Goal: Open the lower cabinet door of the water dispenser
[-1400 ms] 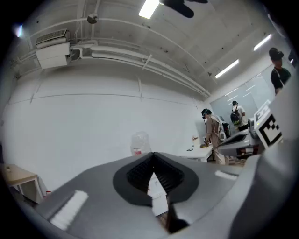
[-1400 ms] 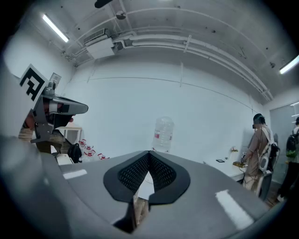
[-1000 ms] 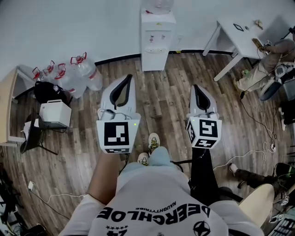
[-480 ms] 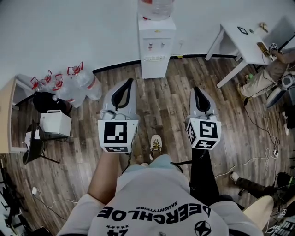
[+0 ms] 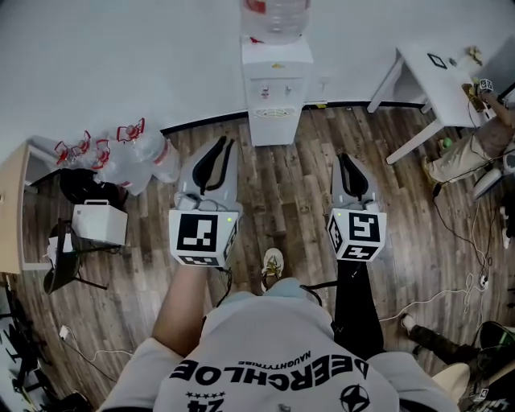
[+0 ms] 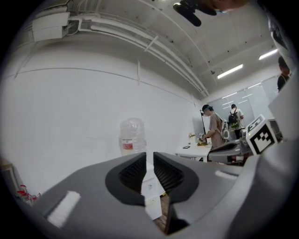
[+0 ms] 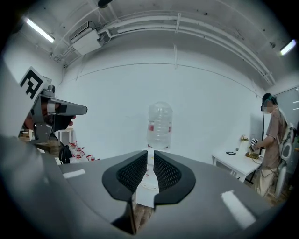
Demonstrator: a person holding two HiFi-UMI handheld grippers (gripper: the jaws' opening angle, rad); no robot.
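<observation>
The white water dispenser stands against the far wall with a clear bottle on top. Its lower cabinet door is closed. My left gripper and right gripper are held level, side by side, some way short of the dispenser. In the left gripper view the left gripper shows a narrow gap, with the dispenser in it and the bottle above. The right gripper is opening, its slim gap framing the dispenser under the bottle. Neither holds anything.
Several water jugs cluster at the wall on the left, with a white box on a black stand near them. A white table and a person are at the right. Cables lie on the wooden floor.
The person has stepped forward and both grippers have travelled with them towards the dispenser, which now sits lower and nearer in the head view.
</observation>
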